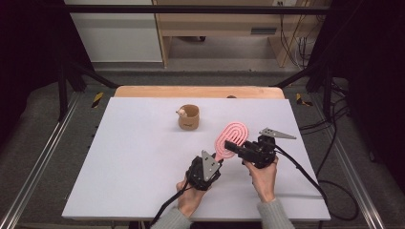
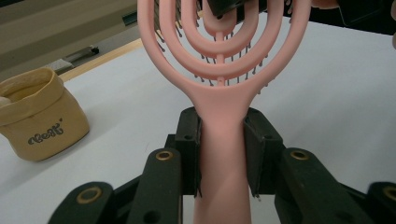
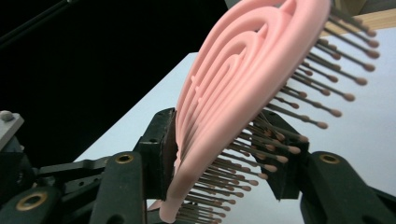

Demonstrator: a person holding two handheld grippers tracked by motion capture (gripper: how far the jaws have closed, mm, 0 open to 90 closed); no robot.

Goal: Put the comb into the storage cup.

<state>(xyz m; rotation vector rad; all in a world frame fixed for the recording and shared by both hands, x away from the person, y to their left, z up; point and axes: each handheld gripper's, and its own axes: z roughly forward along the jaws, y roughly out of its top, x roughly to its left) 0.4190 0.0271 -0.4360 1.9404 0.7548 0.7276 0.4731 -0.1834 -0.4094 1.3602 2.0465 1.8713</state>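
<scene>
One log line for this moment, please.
left tool: shut on brush handle | right tool: clamped across brush head, bristle side | cup: apart, far side of table

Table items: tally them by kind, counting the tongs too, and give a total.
Pink hairbrush: 1
Tan pouch: 1
Tongs: 2, the left tongs clamped on the brush handle, the right tongs closed across the brush head
Total: 4

Left tongs [image 1: 216, 160] clamped, hand [image 1: 190, 199] below; right tongs [image 1: 231, 145] closed too, held beside them.
</scene>
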